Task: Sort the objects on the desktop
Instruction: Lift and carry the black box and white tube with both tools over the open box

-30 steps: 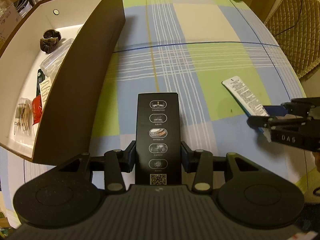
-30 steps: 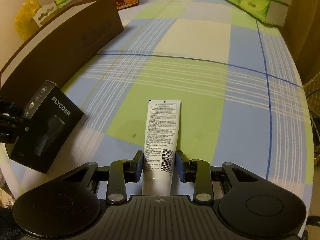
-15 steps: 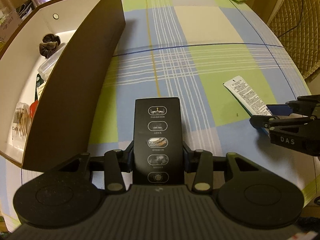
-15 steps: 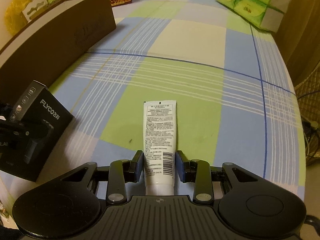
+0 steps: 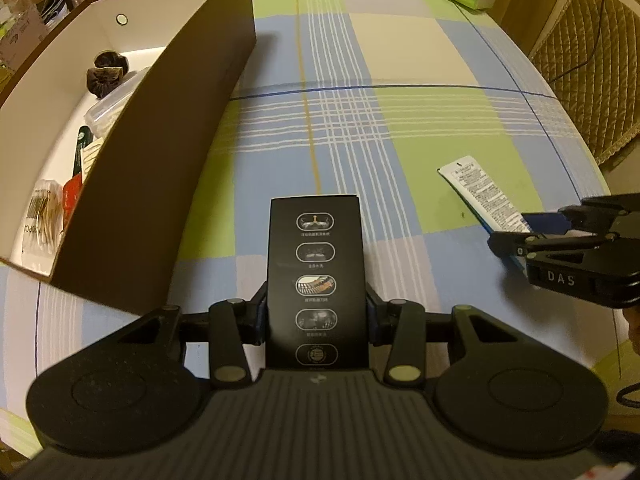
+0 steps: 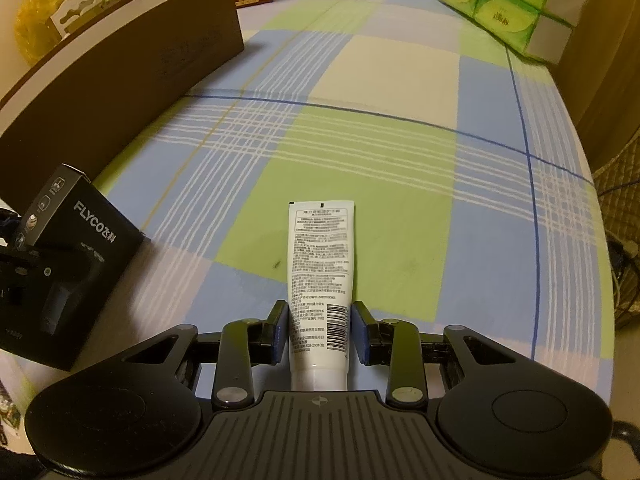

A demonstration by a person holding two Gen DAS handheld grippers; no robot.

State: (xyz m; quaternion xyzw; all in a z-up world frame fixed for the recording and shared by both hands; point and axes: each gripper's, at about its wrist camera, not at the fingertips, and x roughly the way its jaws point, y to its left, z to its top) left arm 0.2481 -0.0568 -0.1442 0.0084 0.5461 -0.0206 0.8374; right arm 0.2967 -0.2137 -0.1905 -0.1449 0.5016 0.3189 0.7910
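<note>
The left gripper (image 5: pixel 316 314) jaws are clamped on a black box (image 5: pixel 317 276), held beside the brown storage box (image 5: pixel 168 152). The right gripper (image 6: pixel 319 332) jaws flank a white tube (image 6: pixel 320 276) with slight gaps; grip cannot be told. The tube lies on the checked table (image 6: pixel 380 160).

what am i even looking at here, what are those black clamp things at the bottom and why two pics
These are two handheld grippers, one in each of a person's hands, each with a fisheye camera looking along its two fingers. One picture comes from each camera. The left gripper is clamped on a black carton. The right gripper has its pads either side of a white tube that lies on the checked tablecloth. The brown storage box to the left already holds small items. Green tissue packs sit at the far edge.
</note>
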